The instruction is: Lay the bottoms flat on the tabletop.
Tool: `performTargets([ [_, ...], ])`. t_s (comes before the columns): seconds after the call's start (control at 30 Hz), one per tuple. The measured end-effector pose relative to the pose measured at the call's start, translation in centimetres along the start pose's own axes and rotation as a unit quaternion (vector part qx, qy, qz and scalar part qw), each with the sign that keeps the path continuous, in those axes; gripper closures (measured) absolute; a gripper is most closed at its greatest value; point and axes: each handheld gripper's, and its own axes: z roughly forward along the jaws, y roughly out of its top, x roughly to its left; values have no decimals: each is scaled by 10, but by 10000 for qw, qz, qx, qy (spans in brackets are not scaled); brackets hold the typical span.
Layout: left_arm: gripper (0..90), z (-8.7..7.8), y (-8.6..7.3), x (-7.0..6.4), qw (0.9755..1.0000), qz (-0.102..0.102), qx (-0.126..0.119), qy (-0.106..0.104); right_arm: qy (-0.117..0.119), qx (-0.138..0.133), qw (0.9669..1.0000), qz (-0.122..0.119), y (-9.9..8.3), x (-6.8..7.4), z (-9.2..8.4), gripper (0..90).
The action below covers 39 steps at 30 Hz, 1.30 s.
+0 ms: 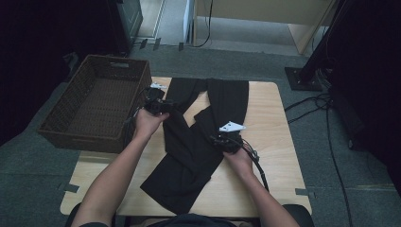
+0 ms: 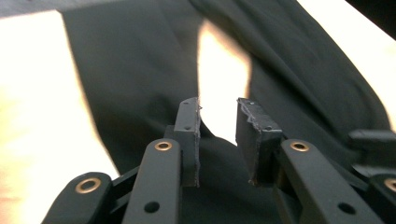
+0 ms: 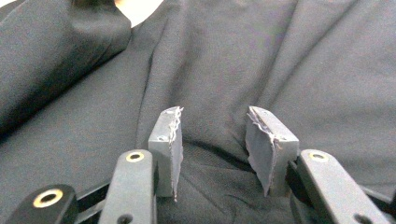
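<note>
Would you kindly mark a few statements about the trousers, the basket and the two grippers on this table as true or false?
1. The black trousers lie on the wooden table. True.
2. The wicker basket holds folded clothes. False: it is empty.
3. The left gripper has its jaws apart with nothing between them. True.
4. The right gripper hovers over bare wood. False: black fabric lies under it.
5. The basket stands at the table's right. False: it is at the left.

Wooden table [image 1: 274,142] bears black trousers [image 1: 189,156] (spread), basket [image 1: 94,101].
</note>
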Motion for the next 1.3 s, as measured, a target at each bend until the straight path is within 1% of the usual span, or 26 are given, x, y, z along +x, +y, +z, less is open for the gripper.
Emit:
performTargets([
  [0.17,645,3,-22,-16,9998,101,168,-90,-22,-2,10000,36,0,1,-1,570],
  [0.2,637,4,-26,-18,9997,90,176,-117,-36,17,10000,40,0,2,-1,574],
  [0.3,600,7,-40,-27,9993,100,308,-197,-18,88,9999,45,0,4,-3,574],
  [0.33,590,8,-46,-31,9989,133,368,-239,-6,112,9999,55,1,5,-3,571],
  [0.4,566,9,-55,-38,9986,182,403,-292,49,205,9997,93,1,7,-6,565],
  [0.5,550,8,-71,-47,9981,245,456,-342,226,318,9990,230,-1,11,-12,564],
  [0.57,539,9,-81,-52,9973,291,560,-369,382,391,9980,333,-2,15,-16,532],
  [0.63,533,10,-91,-54,9966,395,649,-316,547,469,9967,368,-4,22,-20,515],
  [0.67,533,11,-94,-55,9962,442,687,-286,582,487,9964,373,-5,26,-21,507],
  [0.7,532,12,-98,-54,9963,502,639,-286,622,477,9962,374,-7,30,-23,500],
  [0.73,536,11,-100,-54,9965,549,573,-257,629,462,9964,342,-8,33,-24,488],
  [0.77,554,11,-102,-55,9969,555,517,-213,568,433,9971,255,-10,37,-25,476],
  [0.8,583,11,-103,-55,9967,645,481,-132,490,421,9978,154,-11,40,-25,471],
  [0.87,682,11,-105,-55,9959,809,408,-2,281,348,9989,-164,-13,45,-23,489],
  [0.9,744,11,-105,-53,9964,756,394,-21,245,316,9988,-265,-14,47,-23,497],
  [0.93,792,11,-104,-50,9970,653,403,-94,253,286,9989,-255,-14,45,-22,530],
  [0.97,826,9,-103,-46,9973,501,497,-201,243,274,9990,-253,-13,44,-22,581],
  [1.0,852,8,-102,-43,9973,430,539,-268,234,280,9991,-223,-13,40,-22,651],
  [1.03,859,4,-102,-38,9976,235,521,-404,226,284,9991,-233,-12,37,-23,721],
  [1.07,864,0,-102,-35,9976,56,448,-526,211,316,9991,-192,-12,32,-23,778],
  [1.1,869,-3,-101,-32,9976,8,407,-562,196,362,9990,-185,-11,28,-24,819],
  [1.13,885,-9,-100,-31,9983,20,363,-456,181,398,9989,-165,-11,24,-25,847],
  [1.17,885,-15,-98,-28,9988,1,281,-399,145,444,9989,-102,-11,17,-26,859],
  [1.23,885,-25,-97,-19,9989,-172,185,-383,29,512,9987,-5,-11,7,-29,876],
  [1.27,886,-29,-97,-15,9990,-194,219,-345,-22,563,9984,55,-12,-1,-32,879],
  [1.3,886,-32,-98,-11,9989,-230,265,-296,-15,621,9979,155,-13,-8,-35,880],
])
